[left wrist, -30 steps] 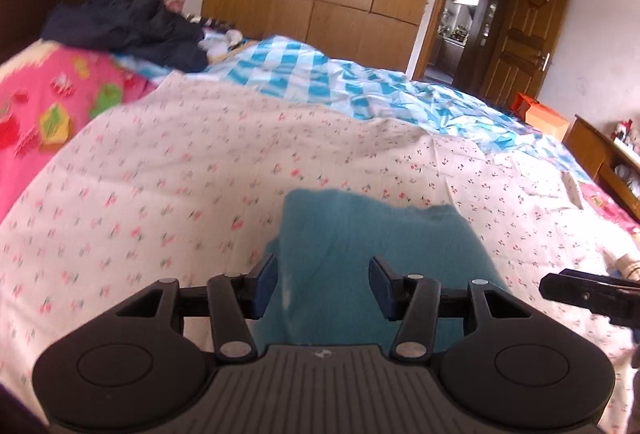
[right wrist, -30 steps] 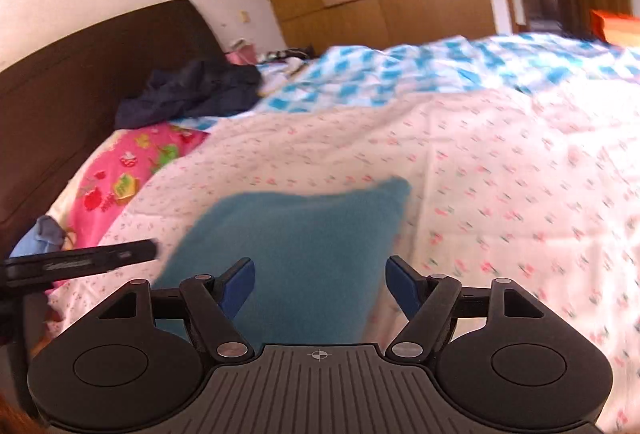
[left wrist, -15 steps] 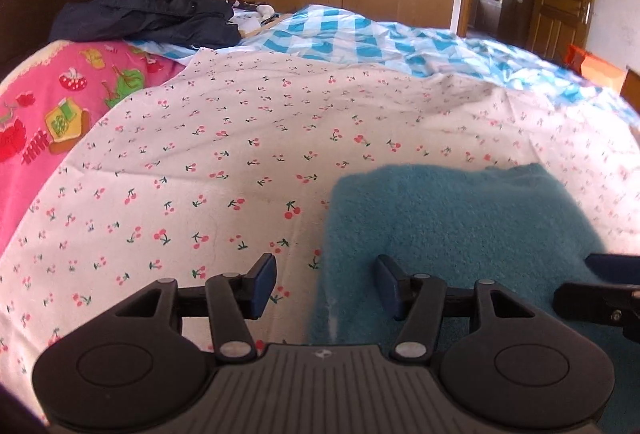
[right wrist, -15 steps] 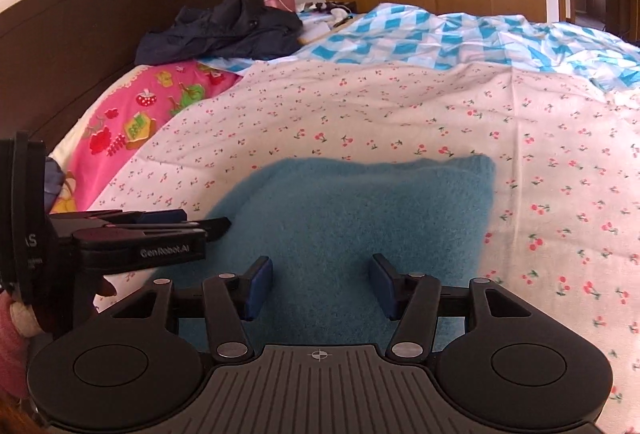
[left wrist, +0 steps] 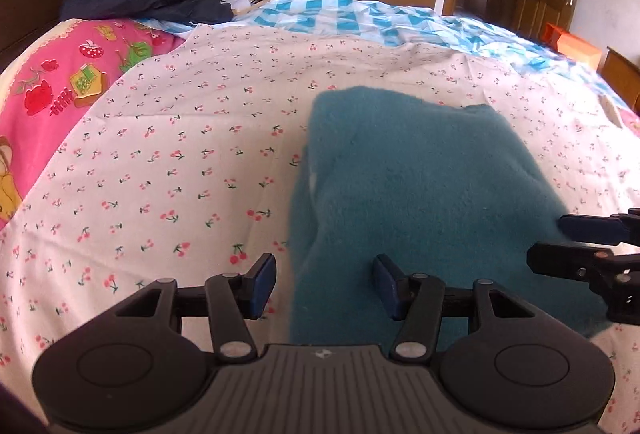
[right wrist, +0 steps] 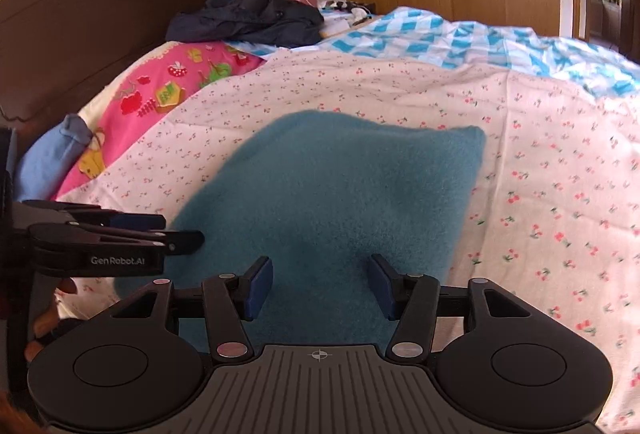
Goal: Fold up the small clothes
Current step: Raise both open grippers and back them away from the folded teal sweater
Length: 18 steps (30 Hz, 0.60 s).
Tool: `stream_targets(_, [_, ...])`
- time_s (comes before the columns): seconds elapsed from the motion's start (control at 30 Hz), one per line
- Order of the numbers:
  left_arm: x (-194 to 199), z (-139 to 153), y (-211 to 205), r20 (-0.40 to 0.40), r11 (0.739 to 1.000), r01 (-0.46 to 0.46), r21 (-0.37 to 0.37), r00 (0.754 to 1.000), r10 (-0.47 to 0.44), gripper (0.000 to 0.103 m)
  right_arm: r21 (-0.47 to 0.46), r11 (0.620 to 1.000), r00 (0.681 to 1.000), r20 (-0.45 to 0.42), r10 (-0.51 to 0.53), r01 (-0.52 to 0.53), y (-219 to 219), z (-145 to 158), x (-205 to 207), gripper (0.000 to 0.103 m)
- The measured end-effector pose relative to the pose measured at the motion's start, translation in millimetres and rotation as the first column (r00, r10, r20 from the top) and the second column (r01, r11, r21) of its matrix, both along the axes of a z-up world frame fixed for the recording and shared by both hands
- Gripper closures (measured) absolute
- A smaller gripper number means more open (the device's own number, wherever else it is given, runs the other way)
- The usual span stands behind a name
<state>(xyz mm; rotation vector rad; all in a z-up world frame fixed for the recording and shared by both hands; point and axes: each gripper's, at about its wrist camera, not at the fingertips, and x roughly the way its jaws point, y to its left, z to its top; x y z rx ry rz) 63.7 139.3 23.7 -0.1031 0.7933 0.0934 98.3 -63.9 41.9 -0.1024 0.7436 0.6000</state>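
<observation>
Since a second ago I have brought both grippers closer to the teal cloth [left wrist: 424,185], and the view has steadied. A second back the cloth was blurred and farther ahead of the fingers; now its near part fills the space in front of both cameras. Its outline reads as roughly rectangular, with what looks like a doubled layer along its left edge in the left view, so I judge that at least one fold is in and I am lining up for the next.

The cloth lies flat on the cherry-print sheet [left wrist: 180,137] of the bed, well short of the dark jacket [right wrist: 248,19] heaped by the headboard [right wrist: 120,9].

My left gripper [left wrist: 324,284] hangs just above the cloth's near left edge, straddling it: one finger over the sheet, the other over the cloth. It is spread apart and holding nothing. My right gripper [right wrist: 320,284] sits over the cloth's near middle, likewise spread and empty, both fingers over the fabric. Each gripper shows in the other's view beside the cloth, pointing inward, level and low.

Next I would close on the near edge with both, taking care to catch every layer.
</observation>
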Motion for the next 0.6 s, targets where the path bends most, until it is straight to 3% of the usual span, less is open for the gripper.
stream_targets(0.17, [-4.1, 4.3, -17.3, 0.017, 0.996, 0.005, 0.084, 1.000, -0.006, 0.045, 0.047, 0.998, 0.998, -0.052, -0.047, 0.050, -11.9, 2.8, -4.2, 0.049])
stream_targets(0.3, [-16.0, 11.2, -19.2, 0.034, 1.000, -0.002, 0.014, 0.999, 0.002, 0.045, 0.103, 0.994, 0.999, -0.028, -0.029, 0.031, -16.2, 15.6, -20.1, 0.050])
stream_targets(0.47, [-28.4, 4.7, -34.2, 0.019, 0.996, 0.044, 0.073, 0.999, -0.046, 0.042, 0.057, 0.997, 0.997, -0.055, -0.045, 0.049, -11.9, 4.1, -26.4, 0.047])
stream_targets(0.6, [-30.1, 7.4, -27.3, 0.024, 0.999, 0.032, 0.030, 0.999, -0.033, 0.041, 0.082, 0.996, 0.998, -0.056, -0.036, 0.041, -12.1, 9.4, -30.2, 0.045])
